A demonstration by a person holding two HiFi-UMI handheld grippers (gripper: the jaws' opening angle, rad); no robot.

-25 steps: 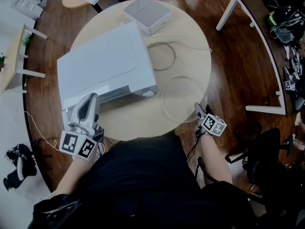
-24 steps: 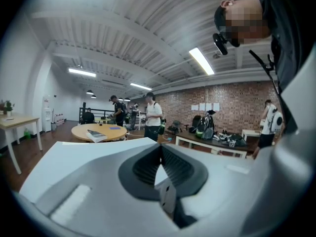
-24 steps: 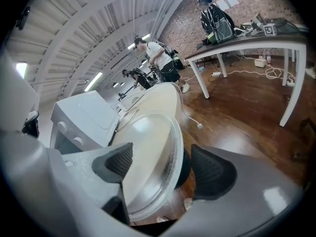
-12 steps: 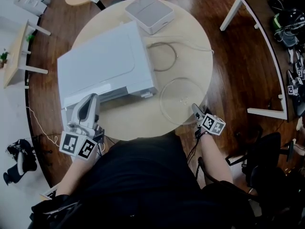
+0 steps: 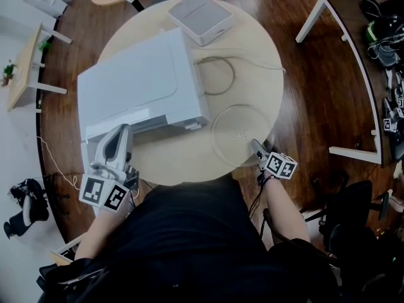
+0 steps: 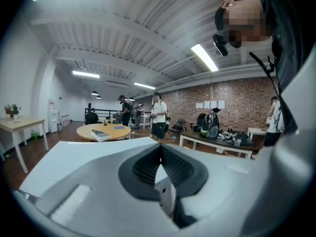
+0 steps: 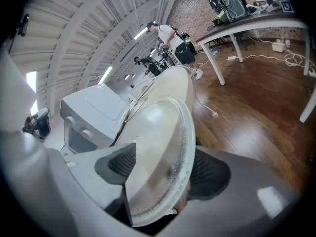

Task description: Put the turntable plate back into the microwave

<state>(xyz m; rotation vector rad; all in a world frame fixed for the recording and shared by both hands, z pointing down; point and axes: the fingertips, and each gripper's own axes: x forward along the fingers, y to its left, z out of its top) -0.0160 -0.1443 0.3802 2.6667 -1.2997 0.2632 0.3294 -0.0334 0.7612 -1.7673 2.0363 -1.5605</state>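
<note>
We are standing at the round table (image 5: 189, 163). The white microwave (image 5: 139, 87) is sitting on its left half with its front turned toward us. We are not able to tell from above whether its door is standing open.

The glass turntable plate (image 5: 240, 128) is lying flat on the table's right half, well clear of the microwave's right side and close to the near edge. Being round, it is offering no long axis. What matters is that it is lying level, so we are taking its rim edge-on from the near side.

The right gripper (image 5: 255, 147) is by far the nearer of the two. It is pointing down at the plate's near rim, and its jaws have just been closing, with that rim running up between them. As far as we can judge, the pads are not pressing on the glass yet, so the plate is not gripped. From there, the microwave is lying to the left of the plate.

The left gripper (image 5: 120, 132) is waiting at the microwave's front left corner, its jaws clenched tip to tip.
</note>
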